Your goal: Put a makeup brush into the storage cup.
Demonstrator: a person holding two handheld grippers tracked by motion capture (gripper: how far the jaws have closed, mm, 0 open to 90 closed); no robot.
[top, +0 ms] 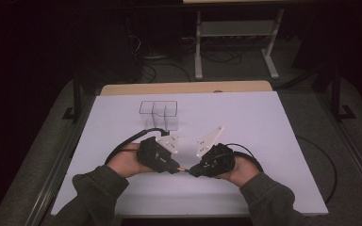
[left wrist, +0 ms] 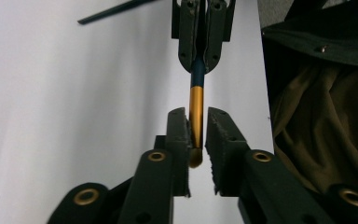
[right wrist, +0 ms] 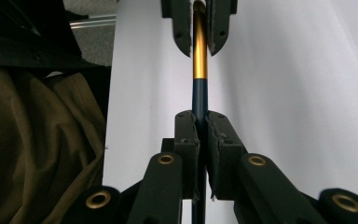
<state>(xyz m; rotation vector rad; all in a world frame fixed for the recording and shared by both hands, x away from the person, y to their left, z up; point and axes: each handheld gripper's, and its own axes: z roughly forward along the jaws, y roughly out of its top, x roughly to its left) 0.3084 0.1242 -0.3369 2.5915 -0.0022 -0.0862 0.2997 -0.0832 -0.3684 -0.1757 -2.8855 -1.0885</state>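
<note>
Pen (left wrist: 196, 100) between right claw (right wrist: 199, 128), left claw (left wrist: 196, 135)

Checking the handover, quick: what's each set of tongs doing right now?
Left tongs: open, around the gold end of the pen, a gap at one pad.
Right tongs: shut on the pen's dark blue end.

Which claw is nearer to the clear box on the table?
Left. The left claw lies just in front of the clear box, while the right claw sits farther toward the right side.
</note>
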